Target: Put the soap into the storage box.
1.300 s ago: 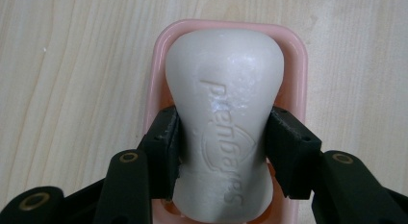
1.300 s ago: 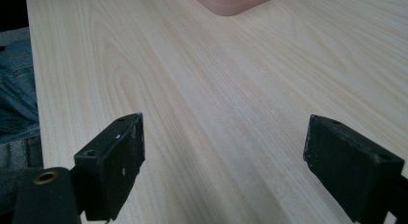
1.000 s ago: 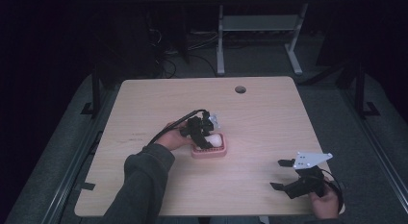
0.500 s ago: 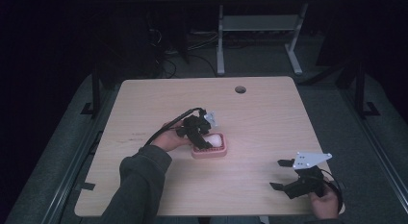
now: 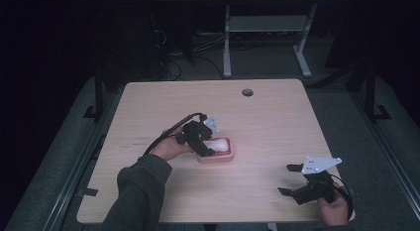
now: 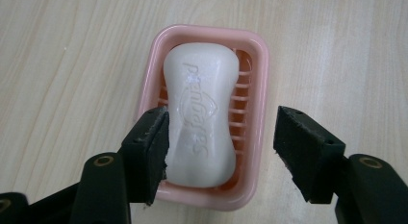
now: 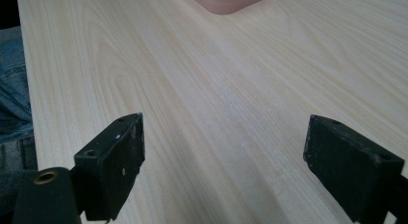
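The white soap bar [image 6: 199,116] is seen lying in the pink soap dish [image 6: 257,80] on the table [image 5: 277,122]. It is judged hard, smooth and slippery, best gripped across its narrow waist. The left gripper's [image 6: 221,147] jaws have just been opening around it, the right-hand pad clear. The right gripper [image 7: 223,161] is held wide open, empty.

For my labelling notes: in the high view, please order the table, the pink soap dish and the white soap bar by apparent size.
1. table
2. pink soap dish
3. white soap bar
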A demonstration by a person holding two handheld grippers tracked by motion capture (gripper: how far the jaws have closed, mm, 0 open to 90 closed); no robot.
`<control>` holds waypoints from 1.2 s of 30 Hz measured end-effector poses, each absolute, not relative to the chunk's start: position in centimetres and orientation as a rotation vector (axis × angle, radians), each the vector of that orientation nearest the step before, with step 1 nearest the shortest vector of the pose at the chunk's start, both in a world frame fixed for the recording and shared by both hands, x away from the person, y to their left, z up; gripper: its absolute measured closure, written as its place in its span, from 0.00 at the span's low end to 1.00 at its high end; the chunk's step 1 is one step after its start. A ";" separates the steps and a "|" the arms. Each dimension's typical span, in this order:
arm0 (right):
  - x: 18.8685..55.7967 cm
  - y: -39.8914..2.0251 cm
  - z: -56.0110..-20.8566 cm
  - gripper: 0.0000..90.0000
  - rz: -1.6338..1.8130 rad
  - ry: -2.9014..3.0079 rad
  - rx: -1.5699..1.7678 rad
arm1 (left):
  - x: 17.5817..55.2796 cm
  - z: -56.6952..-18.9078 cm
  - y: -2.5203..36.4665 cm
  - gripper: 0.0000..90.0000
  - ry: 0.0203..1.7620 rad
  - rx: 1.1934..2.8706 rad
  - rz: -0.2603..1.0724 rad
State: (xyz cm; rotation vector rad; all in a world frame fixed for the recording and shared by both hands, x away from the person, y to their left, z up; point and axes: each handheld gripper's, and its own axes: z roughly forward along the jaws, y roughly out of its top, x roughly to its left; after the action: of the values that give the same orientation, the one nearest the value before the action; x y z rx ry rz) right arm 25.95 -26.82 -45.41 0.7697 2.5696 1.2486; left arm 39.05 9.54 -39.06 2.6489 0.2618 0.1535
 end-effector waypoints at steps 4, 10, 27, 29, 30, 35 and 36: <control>25.9 -26.8 -45.3 0.16 1.251 2.560 0.775 | 38.7 -38.9 10.4 0.41 0.285 2.630 0.159; 25.9 -26.6 -45.3 0.16 1.239 2.563 0.778 | 37.9 -38.7 11.7 0.39 0.303 2.611 0.172; 25.8 -26.9 -45.4 0.16 1.224 2.556 0.810 | 35.8 -38.8 14.5 0.34 0.333 2.576 0.178; 25.8 -26.9 -45.4 0.16 1.223 2.556 0.811 | 35.5 -38.9 14.9 0.34 0.336 2.577 0.172; 25.8 -26.8 -45.4 0.16 1.223 2.556 0.807 | 35.4 -39.0 15.0 0.34 0.340 2.571 0.176; 25.7 -26.8 -45.4 0.16 1.218 2.558 0.816 | 34.5 -39.3 16.0 0.33 0.360 2.551 0.180; 25.7 -26.8 -45.4 0.16 1.219 2.558 0.816 | 34.3 -39.4 16.2 0.33 0.359 2.551 0.186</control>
State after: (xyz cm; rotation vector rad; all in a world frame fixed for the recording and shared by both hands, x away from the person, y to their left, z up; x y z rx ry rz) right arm 25.71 -26.85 -45.43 0.8160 2.5577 1.2191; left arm 34.30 16.24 -39.36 2.5515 0.3586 0.1856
